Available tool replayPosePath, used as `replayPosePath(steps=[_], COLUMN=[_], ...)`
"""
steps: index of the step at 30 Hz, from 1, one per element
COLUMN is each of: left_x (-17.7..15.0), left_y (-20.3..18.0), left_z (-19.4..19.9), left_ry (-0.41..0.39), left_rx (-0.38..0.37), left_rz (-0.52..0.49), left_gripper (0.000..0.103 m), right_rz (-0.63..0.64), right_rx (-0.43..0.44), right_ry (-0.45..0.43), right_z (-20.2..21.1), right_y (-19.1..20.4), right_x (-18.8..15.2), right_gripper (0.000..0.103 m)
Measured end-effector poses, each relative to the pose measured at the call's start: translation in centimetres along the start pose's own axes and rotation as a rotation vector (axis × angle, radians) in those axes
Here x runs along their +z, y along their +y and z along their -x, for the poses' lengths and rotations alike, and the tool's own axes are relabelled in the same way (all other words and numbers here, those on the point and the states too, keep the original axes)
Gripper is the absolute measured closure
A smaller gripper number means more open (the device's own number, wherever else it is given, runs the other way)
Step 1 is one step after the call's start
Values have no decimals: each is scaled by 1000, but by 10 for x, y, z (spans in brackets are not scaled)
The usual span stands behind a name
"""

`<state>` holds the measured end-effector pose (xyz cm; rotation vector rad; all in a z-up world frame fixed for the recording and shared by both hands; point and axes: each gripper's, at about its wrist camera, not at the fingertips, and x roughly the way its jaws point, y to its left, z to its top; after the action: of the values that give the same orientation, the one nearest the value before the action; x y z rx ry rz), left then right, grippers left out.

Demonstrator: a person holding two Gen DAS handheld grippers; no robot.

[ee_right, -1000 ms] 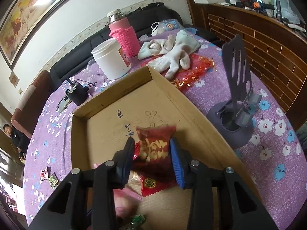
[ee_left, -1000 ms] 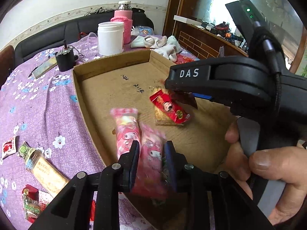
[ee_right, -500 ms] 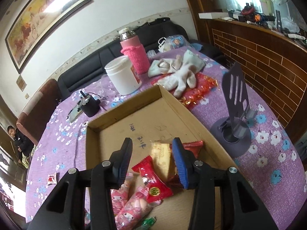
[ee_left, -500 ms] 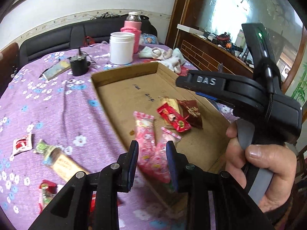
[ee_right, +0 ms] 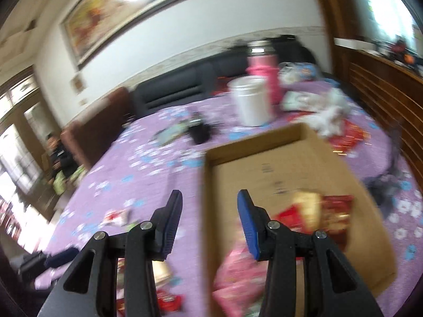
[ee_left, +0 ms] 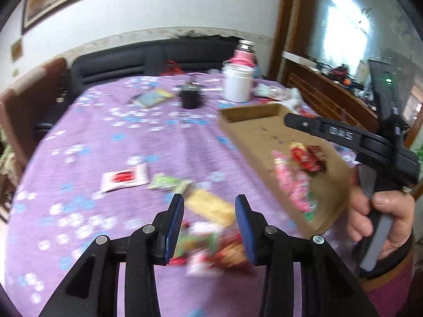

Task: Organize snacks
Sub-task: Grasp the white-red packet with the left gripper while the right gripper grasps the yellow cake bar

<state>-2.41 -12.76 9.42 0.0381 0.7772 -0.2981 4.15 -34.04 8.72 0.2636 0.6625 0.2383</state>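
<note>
Both views look forward and down from close above the worktop [ee_left: 105, 137], each along its own hand-held gripper. The left view faces loose snacks [ee_left: 208, 206] beside the cardboard tray [ee_left: 253, 134]; the right view straddles the tray's left wall. Both share the tray, white jar [ee_right: 251, 103] and sofa [ee_left: 158, 58].

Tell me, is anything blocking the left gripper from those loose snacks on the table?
Nothing visible does. The left gripper, jaws open and empty, hangs directly over the loose snacks on the purple tablecloth. The cardboard box sits off to its right.

tablecloth [ee_left: 111, 142]: purple, floral | box [ee_right: 290, 158]: brown | flask [ee_right: 264, 66]: pink
</note>
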Motion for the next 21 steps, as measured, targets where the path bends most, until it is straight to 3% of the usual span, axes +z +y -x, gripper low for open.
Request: replayPosePath(steps=[3,7,14,21], left_x=[-13,-23,-26,1], left_y=[31,60,87,103], left_z=[25,45,41,0], left_ry=[-12,-27,-2,58], left_rx=[71,128,152,140], left_rz=[24,57,63,-84], left_gripper=[61,54,53,48], right_rz=[46,138,158,115], right_rx=[136,213,213,208], right_ry=[43,93,168,157], right_z=[-3,-11,-31,-30], right_y=[32,68,80,68], right_x=[-12,-28,-42,-38], right_gripper=[56,56,56,56])
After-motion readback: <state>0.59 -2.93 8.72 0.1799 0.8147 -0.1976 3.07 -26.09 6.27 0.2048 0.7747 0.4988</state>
